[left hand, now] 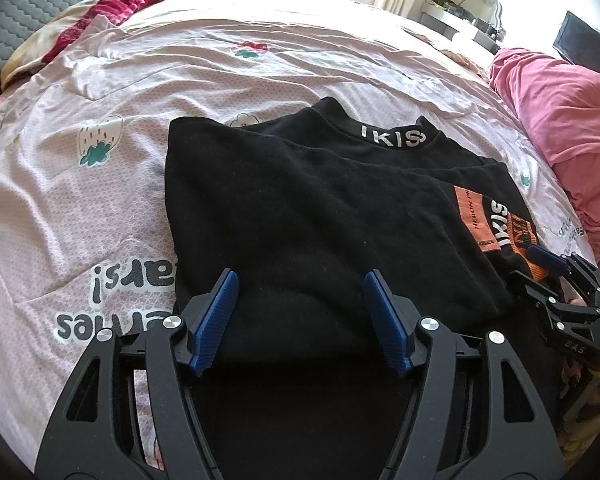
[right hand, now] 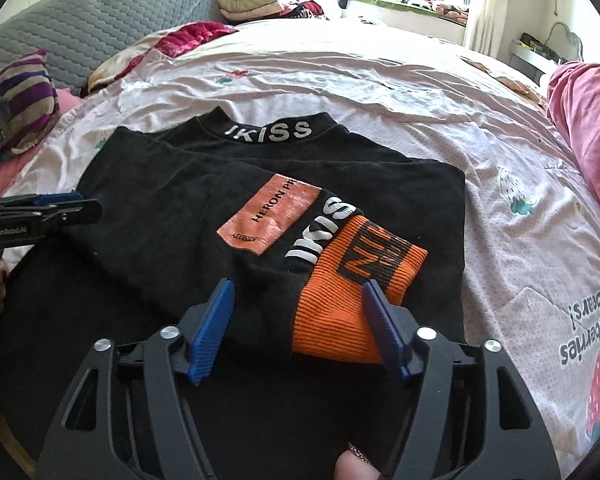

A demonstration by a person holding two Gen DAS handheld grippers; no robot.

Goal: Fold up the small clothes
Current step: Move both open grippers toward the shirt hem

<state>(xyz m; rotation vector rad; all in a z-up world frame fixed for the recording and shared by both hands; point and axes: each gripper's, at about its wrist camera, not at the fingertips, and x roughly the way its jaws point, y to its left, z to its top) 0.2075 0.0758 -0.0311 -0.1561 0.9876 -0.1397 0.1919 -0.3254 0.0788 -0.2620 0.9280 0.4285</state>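
On the bed [left hand: 260, 80] the black top [left hand: 300, 208] lay with both sides and sleeves folded in. The left gripper [left hand: 300, 316] stood wide above its near hem, holding nothing. The right gripper [right hand: 298, 332] stood wide around the orange cuff [right hand: 356, 280], not pressing it. I judged the bottom fold was left.

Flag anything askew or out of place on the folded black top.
On the black top, the orange cuff of the folded-in sleeve lies slanted across the front, not squared with the edges. Otherwise the fold looks tidy.

Black sweatshirt [right hand: 172, 216]: matt knit cloth; orange cuff [right hand: 352, 280]: ribbed knit; bedsheet [left hand: 260, 76]: wrinkled printed cotton-like cloth.
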